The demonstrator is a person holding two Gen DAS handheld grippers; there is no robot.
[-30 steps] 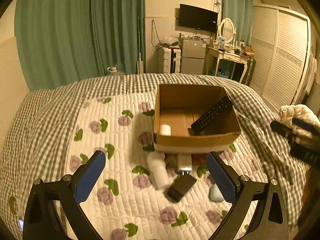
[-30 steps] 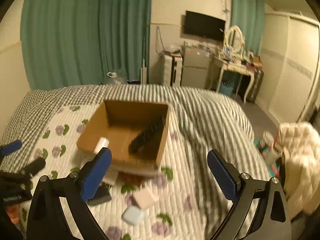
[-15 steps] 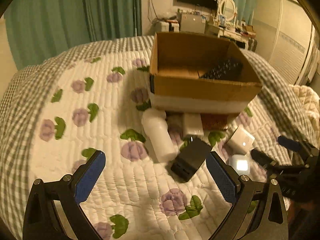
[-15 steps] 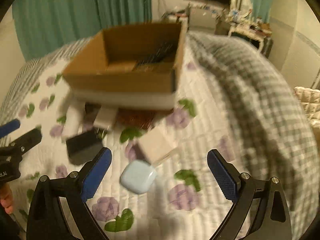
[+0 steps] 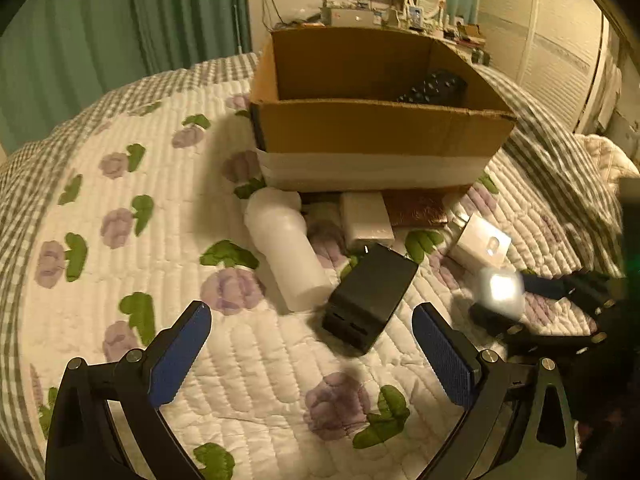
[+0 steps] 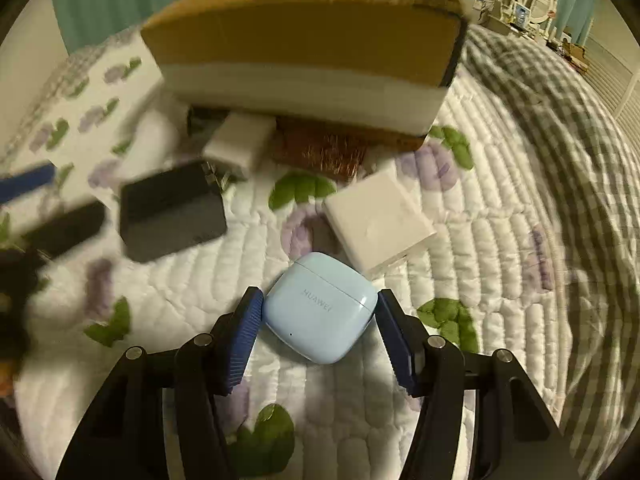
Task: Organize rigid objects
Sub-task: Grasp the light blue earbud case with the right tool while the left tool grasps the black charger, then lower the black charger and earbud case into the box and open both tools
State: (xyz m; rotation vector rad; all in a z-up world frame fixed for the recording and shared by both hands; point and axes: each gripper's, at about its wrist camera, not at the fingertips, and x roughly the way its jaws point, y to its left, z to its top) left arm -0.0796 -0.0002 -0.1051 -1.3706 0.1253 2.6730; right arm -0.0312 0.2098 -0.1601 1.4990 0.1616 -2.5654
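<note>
The right claw (image 6: 318,338) has dropped toward the quilt and narrowed around the pale blue, rounded earbud case (image 6: 320,307), pads just beside it, not visibly clamped. The case lies in front of the cardboard box (image 6: 304,46). The left claw (image 5: 312,354) hangs released.

Quilted bed (image 5: 120,280) under box (image 5: 372,136), earbud case (image 6: 320,308).

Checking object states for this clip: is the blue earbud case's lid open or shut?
Shut. In the right wrist view the earbud case lies flat on the quilt, its lid seam a thin closed line, between the right gripper's fingers.
</note>
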